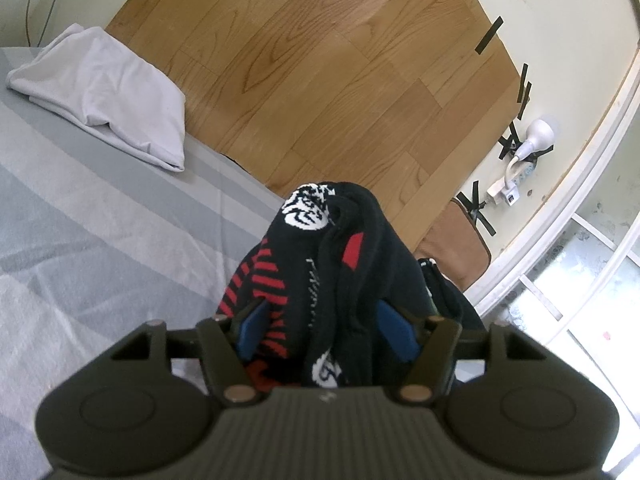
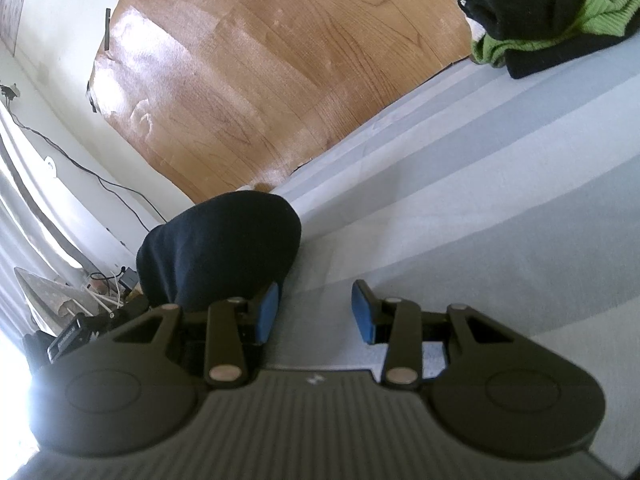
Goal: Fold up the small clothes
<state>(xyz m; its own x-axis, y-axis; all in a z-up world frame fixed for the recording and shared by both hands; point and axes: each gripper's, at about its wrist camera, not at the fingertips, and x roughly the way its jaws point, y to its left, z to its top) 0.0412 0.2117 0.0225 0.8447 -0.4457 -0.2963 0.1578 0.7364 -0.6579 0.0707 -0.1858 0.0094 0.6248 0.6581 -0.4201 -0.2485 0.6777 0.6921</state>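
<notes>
On my left camera, a folded pale cloth [image 1: 106, 92] lies at the far left on the grey striped bed sheet [image 1: 88, 240], near its edge, with the wood floor [image 1: 320, 80] beyond. In the centre, my left tongs [image 1: 324, 322] are clenched on a bundle of black socks [image 1: 332, 264] with red stripes and white lettering — the knit is bunched between the blue pads [image 1: 394, 330] and stands up ahead of them. It looks held clear of the sheet, though the bundle hides what is beneath it, so I cannot be sure.

On my right camera, a dark sock end [image 2: 220, 248] sits just left of the right tongs [image 2: 314, 312], against the outer side of the left pad rather than between the two; those tongs are released, with only sheet showing in the gap. Far right, at the top corner, a black and green garment [image 2: 560, 20] is heaped on the sheet, well apart.

The socks should handle as light, soft and limp — no stiffness, likely to sag and slip apart if pinched thinly. I would take hold across both layers at the cuff or toe end, gripping a full thickness of knit.
</notes>
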